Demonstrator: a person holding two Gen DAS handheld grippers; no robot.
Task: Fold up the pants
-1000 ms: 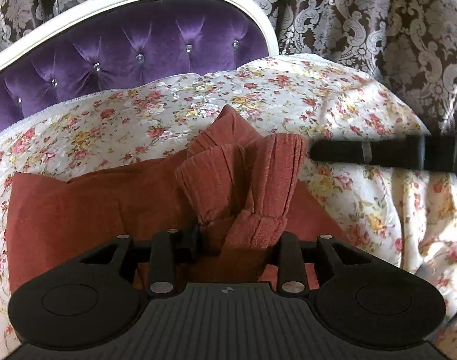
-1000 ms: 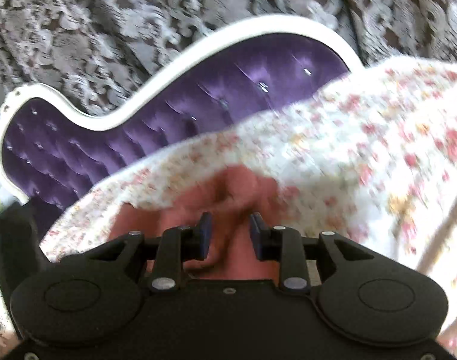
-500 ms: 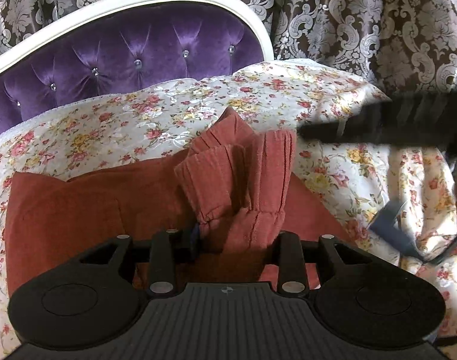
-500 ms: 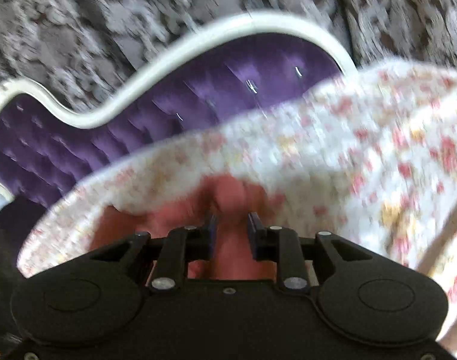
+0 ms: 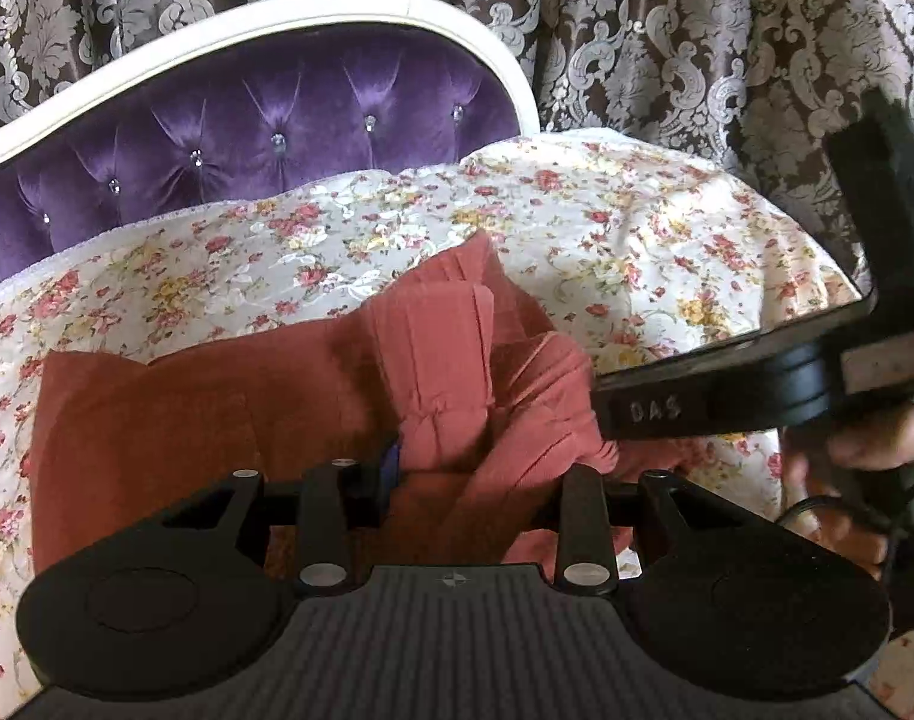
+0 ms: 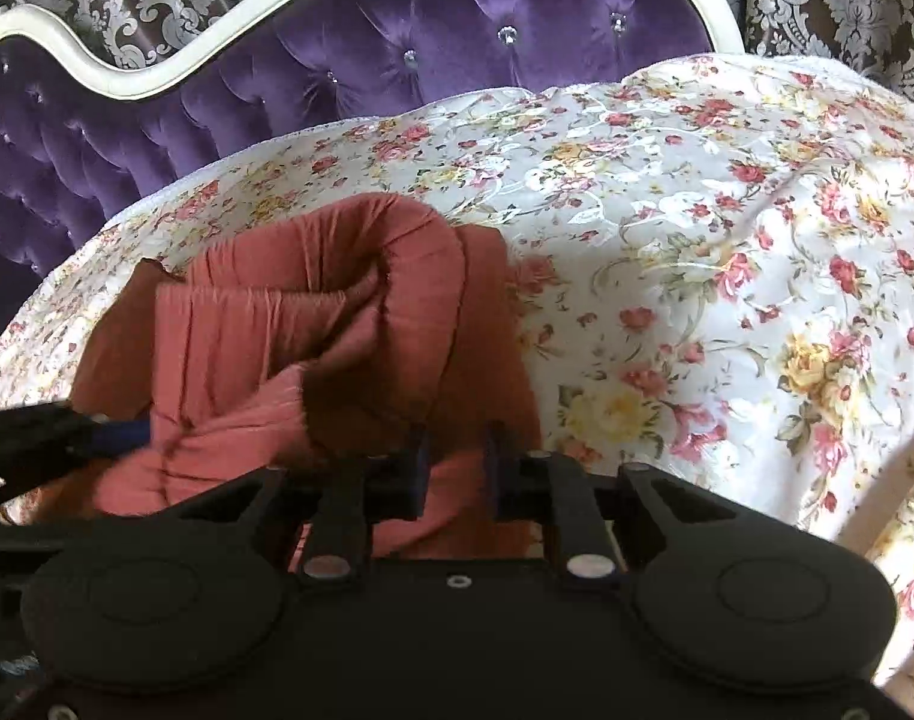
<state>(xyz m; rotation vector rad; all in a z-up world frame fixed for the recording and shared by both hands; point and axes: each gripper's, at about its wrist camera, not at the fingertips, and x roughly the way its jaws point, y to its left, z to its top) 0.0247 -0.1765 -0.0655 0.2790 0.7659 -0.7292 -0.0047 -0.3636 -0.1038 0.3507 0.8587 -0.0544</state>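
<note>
Rust-red pants (image 5: 175, 420) lie on a floral bedspread (image 5: 337, 228), with one end bunched up in folds (image 6: 313, 312). At the bottom of the left wrist view my left gripper (image 5: 475, 480) is shut on a raised bunch of this cloth. My right gripper (image 6: 455, 462) has pants fabric filling the gap between its pads, and its jaws are closing on it. From the left wrist view, the right gripper (image 5: 727, 384) comes in from the right, its tip at the gathered cuff. The left gripper (image 6: 37, 438) shows at the left edge of the right wrist view.
A purple tufted headboard (image 5: 265, 120) with a white frame stands behind the bed. Patterned brown curtains (image 5: 697, 30) hang beyond it. The bedspread drops off at the right (image 6: 847, 360). A person's hand (image 5: 877, 438) holds the right gripper.
The right gripper has come down and nearer, and its jaws have narrowed on the cloth. The right-hand cuff has sunk and slumped with it. The left gripper has stayed put.
</note>
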